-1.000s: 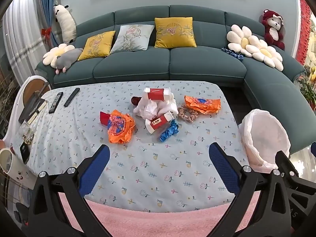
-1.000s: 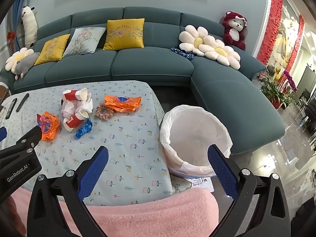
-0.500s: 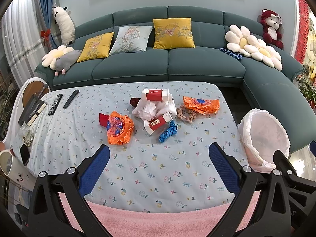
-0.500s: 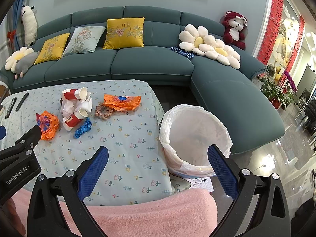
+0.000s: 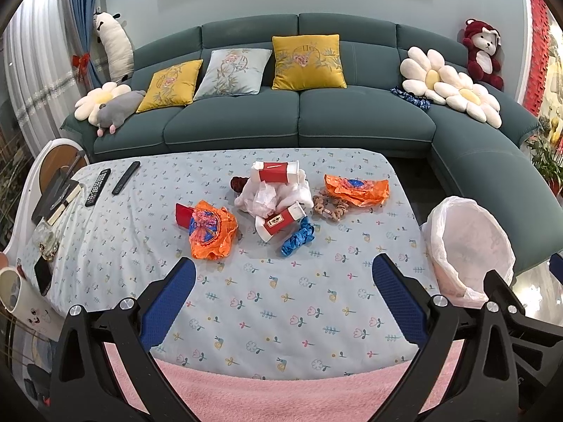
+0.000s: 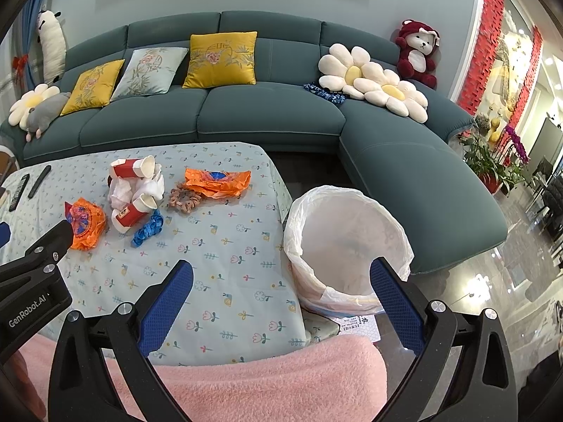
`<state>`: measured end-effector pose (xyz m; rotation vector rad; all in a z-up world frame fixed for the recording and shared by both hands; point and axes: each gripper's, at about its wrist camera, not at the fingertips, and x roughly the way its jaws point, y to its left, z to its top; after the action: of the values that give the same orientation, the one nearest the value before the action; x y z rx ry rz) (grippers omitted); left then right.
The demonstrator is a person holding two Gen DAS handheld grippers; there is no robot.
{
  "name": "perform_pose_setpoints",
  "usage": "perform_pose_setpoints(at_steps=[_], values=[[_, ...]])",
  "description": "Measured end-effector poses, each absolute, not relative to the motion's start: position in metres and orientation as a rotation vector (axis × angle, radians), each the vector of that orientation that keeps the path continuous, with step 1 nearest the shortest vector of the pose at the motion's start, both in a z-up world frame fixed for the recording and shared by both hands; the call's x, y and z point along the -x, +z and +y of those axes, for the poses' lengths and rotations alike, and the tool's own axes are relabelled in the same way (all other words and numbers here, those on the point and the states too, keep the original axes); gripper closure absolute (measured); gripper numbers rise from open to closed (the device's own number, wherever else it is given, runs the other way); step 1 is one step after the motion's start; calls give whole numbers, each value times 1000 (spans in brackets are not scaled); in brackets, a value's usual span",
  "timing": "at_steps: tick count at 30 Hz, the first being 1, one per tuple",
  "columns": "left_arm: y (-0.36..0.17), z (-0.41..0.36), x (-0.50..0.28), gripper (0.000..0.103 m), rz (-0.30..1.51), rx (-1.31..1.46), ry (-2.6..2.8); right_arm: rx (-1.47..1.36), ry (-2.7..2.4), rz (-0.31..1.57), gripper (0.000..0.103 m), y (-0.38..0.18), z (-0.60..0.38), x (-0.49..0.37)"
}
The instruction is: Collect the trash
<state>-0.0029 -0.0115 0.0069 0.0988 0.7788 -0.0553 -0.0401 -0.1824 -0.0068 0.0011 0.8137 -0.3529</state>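
Room: a living room with a teal fabric sectional sofa [image 5: 299, 123] behind a low table [image 5: 264, 302] draped in a pale blue cloth printed with small flowers; a fluffy pink blanket [image 6: 267, 379] lies along the near edge.
Left gripper [image 5: 283, 281]: black frame, blue textured pads, jaws spread wide and holding nothing, hovering over the near part of the cloth.
Right gripper [image 6: 281, 283]: same build, jaws spread wide and empty, above the table's right corner and the bin.
Bin [image 6: 348, 246]: round, lined with a thin, wrinkled white plastic bag, standing on the floor just beside the table's right edge.
Trash cluster: in the middle of the table, well apart from both grippers.
Blue wrapper [image 5: 298, 236]: small, twisted, shiny, nearest the left gripper.
Orange wrapper [image 5: 211, 230]: crumpled foil-like bag, left of the cluster, with a flat red piece at its far side.
Paper cups: one red-and-white cup [image 5: 279, 218] lying on its side, another [image 5: 276, 173] on top of crumpled white tissue [image 5: 267, 195].
Second orange wrapper [image 5: 357, 190]: flattened, at the right, touching a brown knobbly ring-shaped thing [image 5: 329, 207].
Remotes [image 5: 109, 184]: two slim black ones, far left on the cloth.
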Motion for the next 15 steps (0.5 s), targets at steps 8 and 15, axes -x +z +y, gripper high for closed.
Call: perform_pose_setpoints(at_steps=[8,15], values=[[9,-14,3,7,770,-95,-56,-1,-355,812,7,-7,-182,40],[10,-15,3,7,767,-91,-57,3,-354,811,7,-3,-181,43]])
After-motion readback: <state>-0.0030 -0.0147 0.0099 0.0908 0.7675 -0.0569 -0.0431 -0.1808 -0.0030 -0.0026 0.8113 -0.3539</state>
